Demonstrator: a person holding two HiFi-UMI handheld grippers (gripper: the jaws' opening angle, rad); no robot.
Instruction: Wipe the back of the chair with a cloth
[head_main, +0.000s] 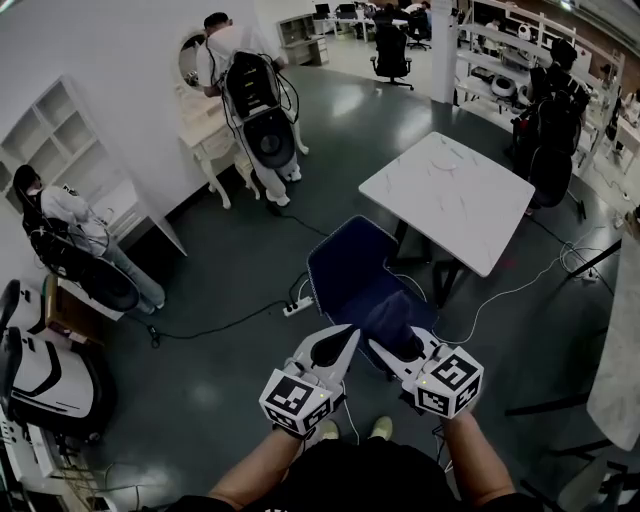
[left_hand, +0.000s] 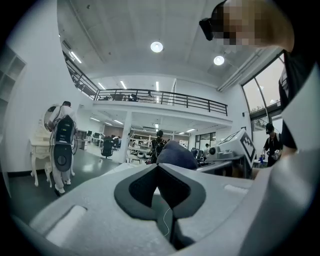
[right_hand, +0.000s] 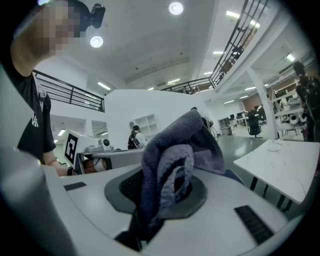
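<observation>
Grey-blue terry cloth (right_hand: 170, 165) is bunched between the jaws of the right gripper (head_main: 385, 348), which are clamped on it; folds spill over the tips. The left gripper (head_main: 345, 338) sits just beside it with its jaws pressed together and nothing between them. Both bare forearms reach forward from the bottom of the head view, with the two grippers angled slightly toward each other and pointing away from the person. In the head view the cloth lies over the near edge of a dark blue chair (head_main: 345, 265); whether it touches the chair cannot be told. A white power strip (head_main: 297, 307) and trailing cables lie on the dark grey floor (head_main: 200, 320) beside the chair. Behind the chair stands a square white tabletop (head_main: 450, 195). Farther off, one person (head_main: 240, 70) stands at a white dressing table and another (head_main: 60, 215) is low by white shelves on the left. The room is a large open hall with a balcony rail above.
</observation>
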